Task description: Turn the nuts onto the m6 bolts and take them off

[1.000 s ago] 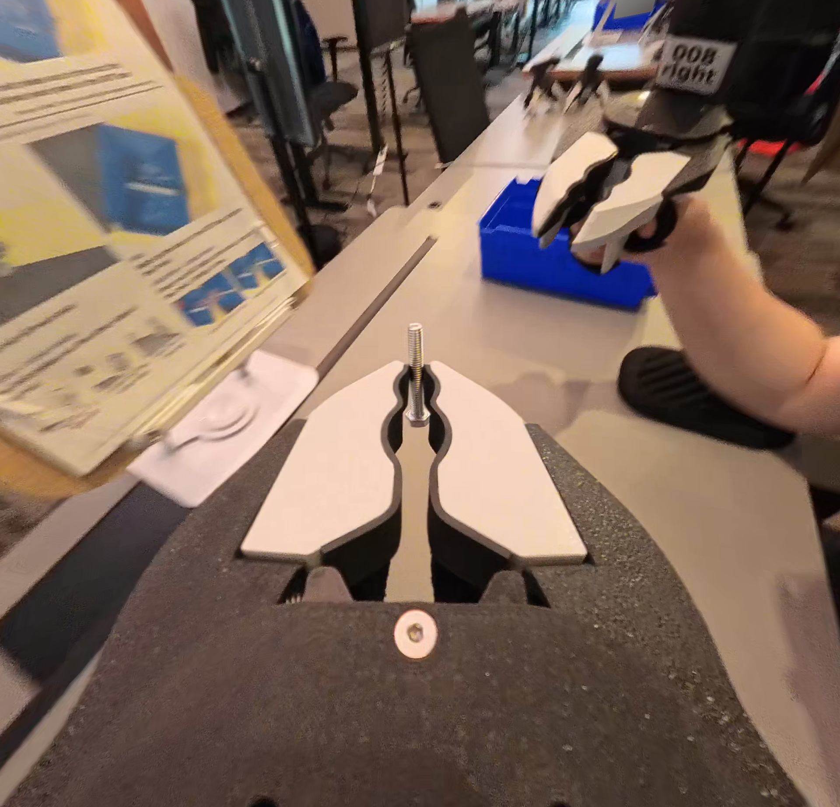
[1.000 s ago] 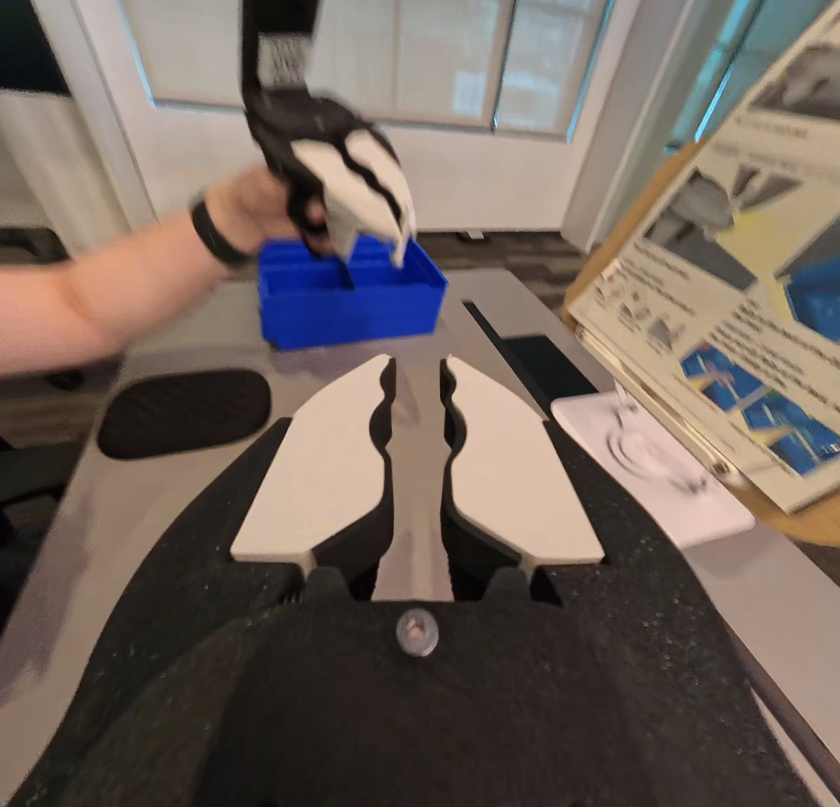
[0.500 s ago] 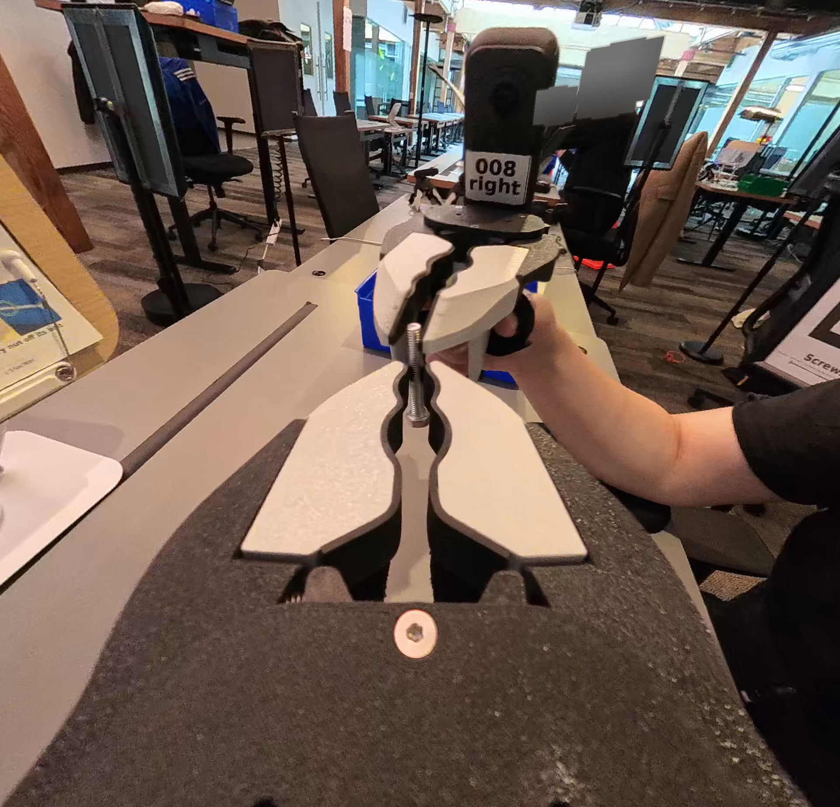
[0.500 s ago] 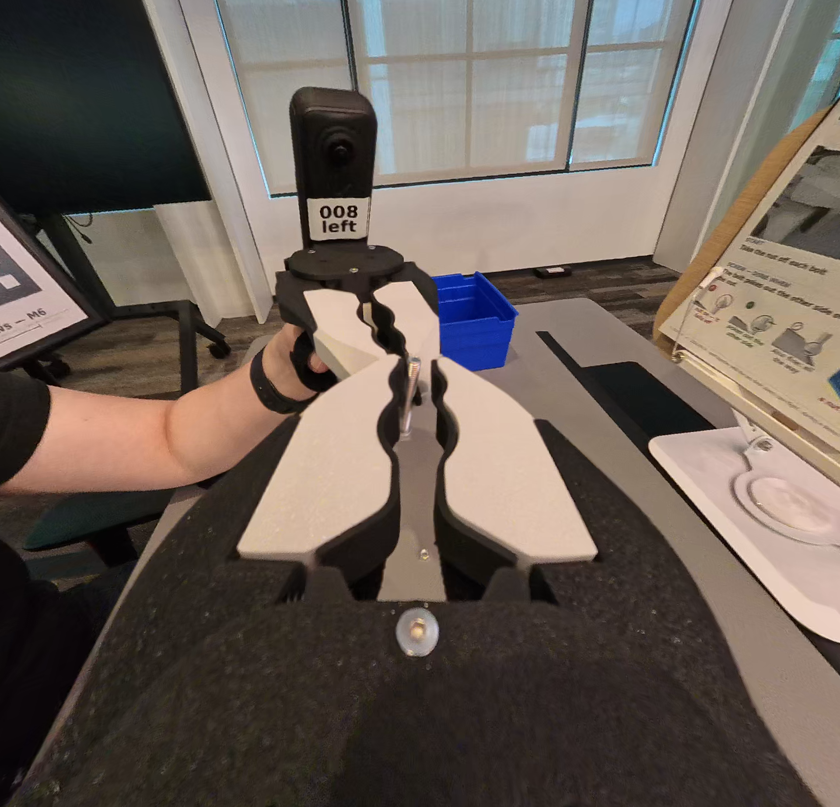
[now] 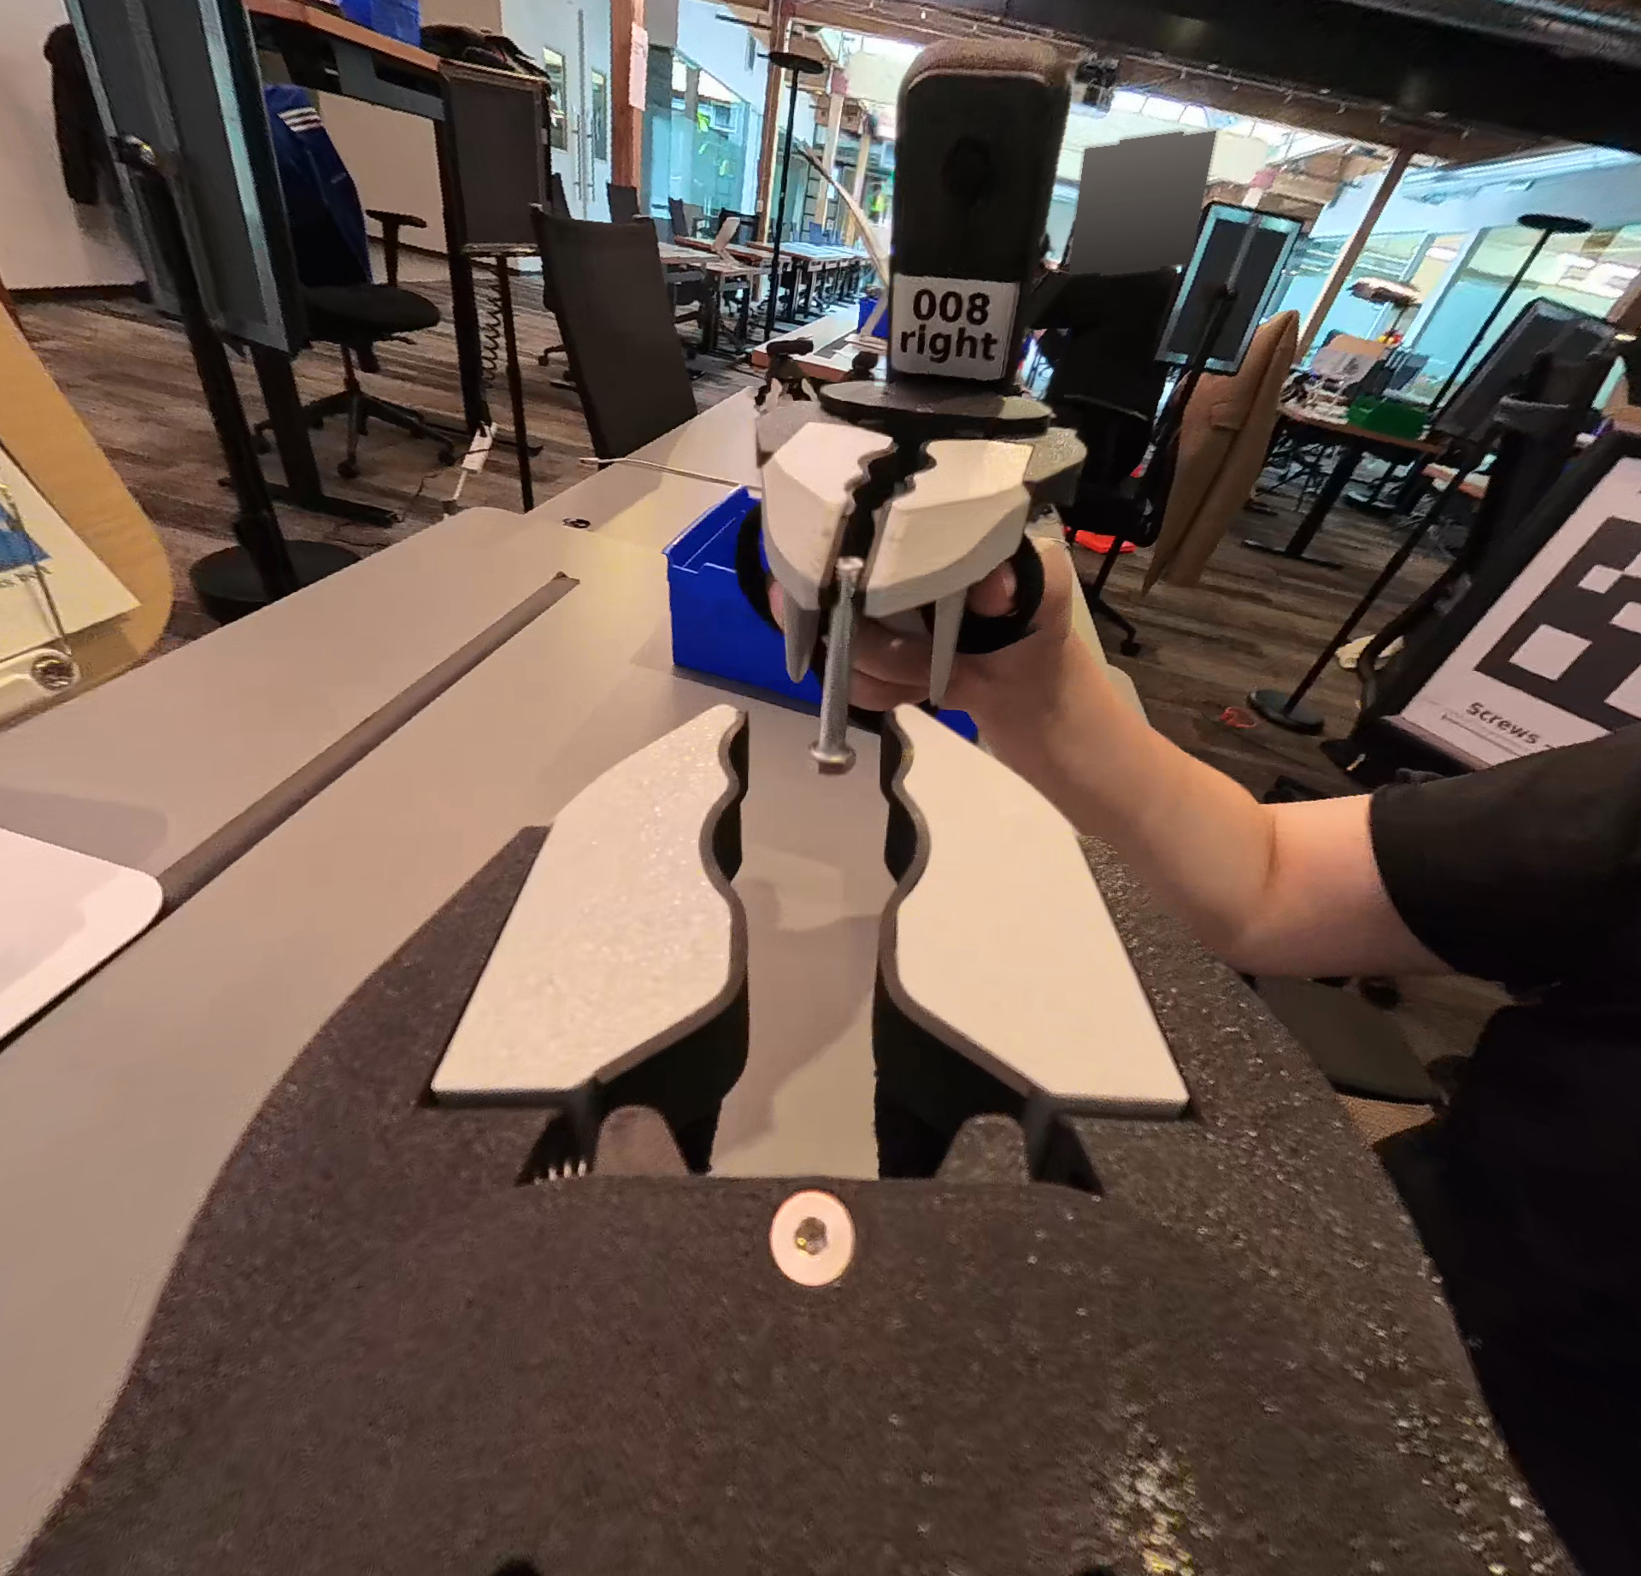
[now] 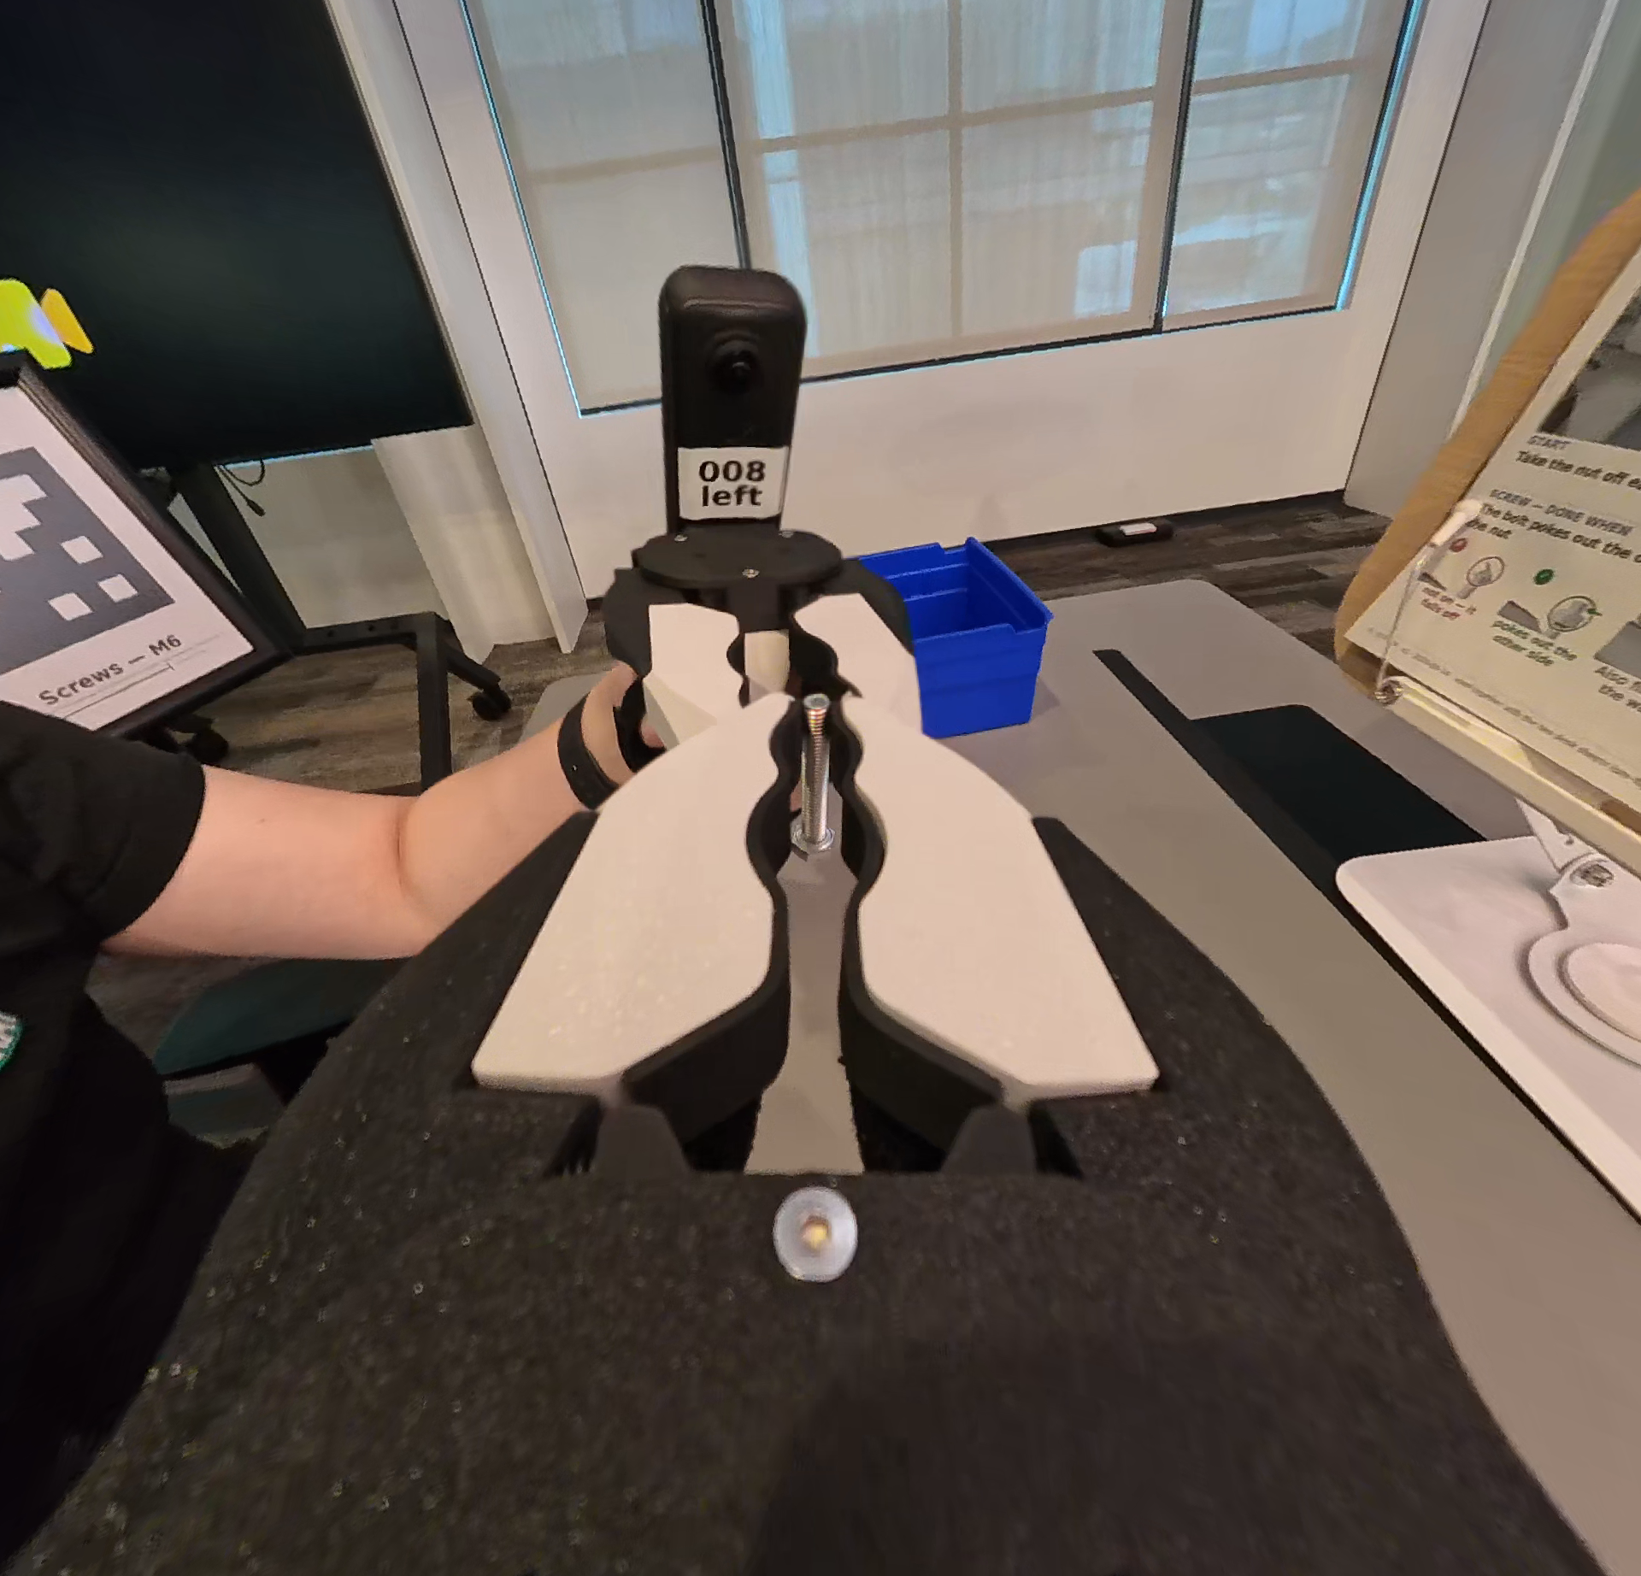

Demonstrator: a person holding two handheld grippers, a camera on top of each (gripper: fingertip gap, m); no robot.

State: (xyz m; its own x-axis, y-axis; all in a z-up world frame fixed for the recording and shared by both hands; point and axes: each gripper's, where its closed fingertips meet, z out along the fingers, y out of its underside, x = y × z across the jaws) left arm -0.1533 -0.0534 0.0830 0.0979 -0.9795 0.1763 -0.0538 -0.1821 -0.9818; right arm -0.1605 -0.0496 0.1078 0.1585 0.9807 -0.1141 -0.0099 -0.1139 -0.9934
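A silver m6 bolt (image 6: pixel 812 770) lies along the jaws of my right gripper (image 6: pixel 812 709), which is shut on it. A hex part (image 6: pixel 812 839) sits on the bolt's end deep between the fingers. In the left wrist view the bolt (image 5: pixel 835 663) sticks out of the right gripper (image 5: pixel 870 645) toward me, its wider end just in front of my left gripper (image 5: pixel 817 724). The left gripper is open and empty, and it also shows in the right wrist view (image 6: pixel 755 663), facing the right one. Both are held above the grey table (image 5: pixel 355 734).
A blue bin (image 6: pixel 968 645) stands on the table behind the grippers and also shows in the left wrist view (image 5: pixel 710 610). An instruction board (image 6: pixel 1510 601) on a white base (image 6: pixel 1465 938) stands at the table's side. A black pad (image 6: pixel 1314 761) lies near it. Both grippers' tips are close together, under 4 cm apart.
The grippers came to face each other. The right gripper closed on the bolt. The left gripper, which held the bolt, opened and let it go.
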